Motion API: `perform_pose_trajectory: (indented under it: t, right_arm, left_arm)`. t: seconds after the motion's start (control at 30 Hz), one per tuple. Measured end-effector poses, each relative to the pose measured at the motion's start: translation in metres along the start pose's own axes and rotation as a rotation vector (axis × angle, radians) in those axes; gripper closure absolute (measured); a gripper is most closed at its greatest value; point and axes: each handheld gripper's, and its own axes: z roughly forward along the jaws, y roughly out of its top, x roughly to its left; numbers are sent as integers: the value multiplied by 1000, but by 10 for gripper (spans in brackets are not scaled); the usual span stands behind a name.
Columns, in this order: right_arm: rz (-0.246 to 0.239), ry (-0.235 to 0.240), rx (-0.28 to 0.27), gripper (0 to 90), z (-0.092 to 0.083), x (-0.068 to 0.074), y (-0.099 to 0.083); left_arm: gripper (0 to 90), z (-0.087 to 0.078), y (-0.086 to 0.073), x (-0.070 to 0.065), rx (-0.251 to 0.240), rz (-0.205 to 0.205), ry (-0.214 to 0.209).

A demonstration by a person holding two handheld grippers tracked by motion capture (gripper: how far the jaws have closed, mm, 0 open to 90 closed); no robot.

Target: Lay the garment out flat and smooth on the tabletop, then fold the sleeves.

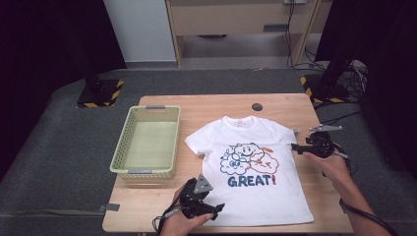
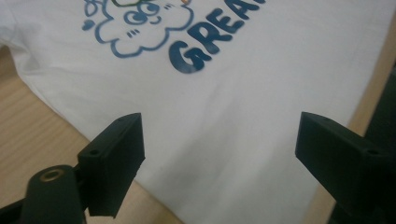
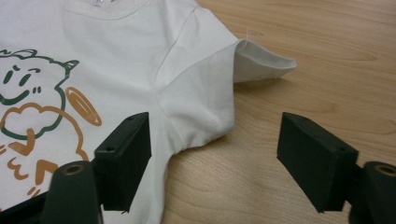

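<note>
On the wooden table (image 1: 162,196) a white T-shirt (image 1: 255,191) lies flat, print up; left gripper (image 1: 209,209) at its hem, right gripper (image 1: 300,147) by the sleeve, both spread wide, empty; pinch fabric edges squarely, keeping cloth smooth.

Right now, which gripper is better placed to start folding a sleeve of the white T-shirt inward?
Probably the right gripper. Its open jaws sit beside the T-shirt, framing the sleeve and underarm seam. The left gripper, also open, hovers at the bottom hem, far from either sleeve.

Bright, even light; soft close-up blur
</note>
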Motion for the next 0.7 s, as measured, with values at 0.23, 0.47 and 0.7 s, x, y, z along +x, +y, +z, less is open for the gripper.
perform_pose_trajectory:
  t: [0.23,0.47,0.7]
  right_arm:
    - [60,44,-7,102,9,-6,-1]
    - [115,59,-24,252,20,-10,8]
    - [141,72,10,369,39,-12,19]
  left_arm:
    - [89,21,4,14,22,-28,51]
    - [94,30,-6,19,40,-42,85]
    - [97,37,-11,20,65,-26,108]
